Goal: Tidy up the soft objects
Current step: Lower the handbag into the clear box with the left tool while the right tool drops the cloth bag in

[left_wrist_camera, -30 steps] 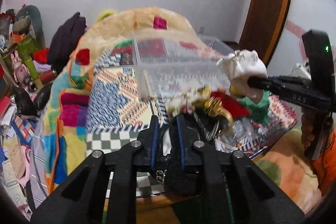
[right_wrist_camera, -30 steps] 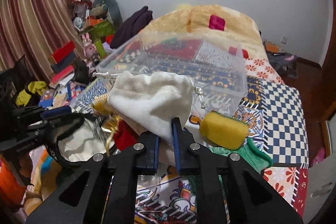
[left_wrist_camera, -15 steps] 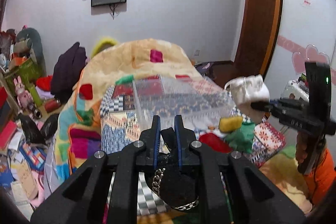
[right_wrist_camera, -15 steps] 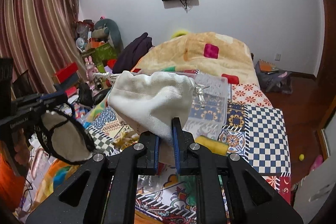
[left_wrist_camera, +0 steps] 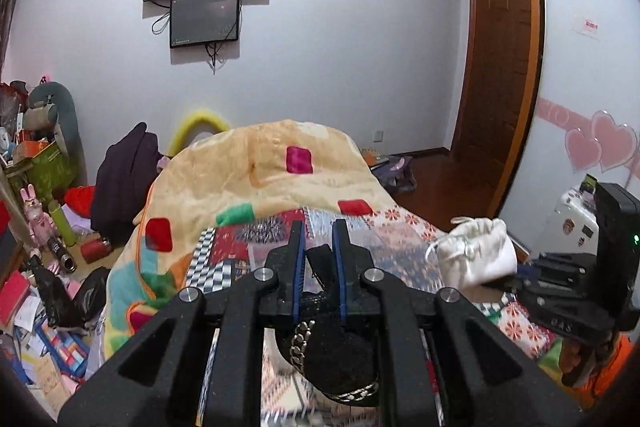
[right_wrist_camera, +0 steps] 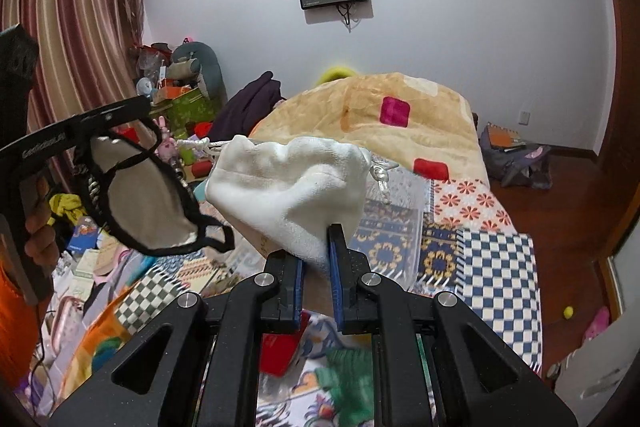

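My left gripper (left_wrist_camera: 318,227) is shut on a black hat with a silver chain (left_wrist_camera: 336,355), which hangs below the fingers. In the right wrist view the hat (right_wrist_camera: 140,195) shows its beige lining at left, under the left gripper (right_wrist_camera: 148,107). My right gripper (right_wrist_camera: 318,231) is shut on a white drawstring pouch (right_wrist_camera: 292,183), held high over the bed. The pouch (left_wrist_camera: 476,255) also shows at right in the left wrist view. A clear plastic bin (right_wrist_camera: 396,227) sits on the patterned quilt below and beyond the pouch.
A bed with a peach blanket (left_wrist_camera: 272,171) and patchwork quilt (right_wrist_camera: 496,259) fills the middle. Red and green soft items (right_wrist_camera: 344,363) lie under my right gripper. Cluttered floor and toys (left_wrist_camera: 36,187) are at left; a wooden door (left_wrist_camera: 496,67) is at right.
Both grippers have risen well above the bed, carrying the black hat and the white pouch. The bin and loose items on the quilt have dropped low in both views.
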A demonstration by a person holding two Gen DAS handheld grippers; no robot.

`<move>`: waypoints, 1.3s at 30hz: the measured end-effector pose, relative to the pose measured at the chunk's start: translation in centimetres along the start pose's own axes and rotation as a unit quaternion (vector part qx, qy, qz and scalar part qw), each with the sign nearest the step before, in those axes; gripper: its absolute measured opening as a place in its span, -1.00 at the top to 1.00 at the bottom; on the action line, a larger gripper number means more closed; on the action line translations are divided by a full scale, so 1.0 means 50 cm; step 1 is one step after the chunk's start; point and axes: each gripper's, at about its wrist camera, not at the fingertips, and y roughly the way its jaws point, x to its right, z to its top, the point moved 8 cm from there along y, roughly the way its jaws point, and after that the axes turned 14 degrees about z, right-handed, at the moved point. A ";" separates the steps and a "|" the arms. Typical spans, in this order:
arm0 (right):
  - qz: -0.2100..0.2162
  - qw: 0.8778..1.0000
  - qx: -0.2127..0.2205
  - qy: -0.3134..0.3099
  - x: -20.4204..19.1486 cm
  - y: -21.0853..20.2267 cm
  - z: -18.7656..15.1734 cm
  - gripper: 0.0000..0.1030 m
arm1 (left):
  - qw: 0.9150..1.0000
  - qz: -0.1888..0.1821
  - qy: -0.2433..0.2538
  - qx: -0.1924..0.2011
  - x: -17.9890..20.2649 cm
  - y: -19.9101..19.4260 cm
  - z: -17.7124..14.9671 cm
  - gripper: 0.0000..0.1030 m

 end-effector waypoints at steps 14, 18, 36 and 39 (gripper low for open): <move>-0.009 0.996 -0.079 0.032 0.077 0.148 -0.028 0.80 | 0.998 0.013 0.014 -0.061 0.029 0.199 -0.102 0.76; -0.020 0.994 -0.104 0.031 0.089 0.180 -0.046 0.80 | 0.995 0.005 0.017 -0.103 0.029 0.240 -0.146 0.75; -0.030 0.998 -0.051 0.023 0.068 0.066 -0.010 -0.53 | 0.993 0.010 0.061 -0.098 0.037 0.134 -0.158 -0.47; -0.038 0.998 -0.046 0.023 0.069 0.040 -0.019 -0.61 | 0.993 0.008 0.066 -0.096 0.041 0.102 -0.168 -0.67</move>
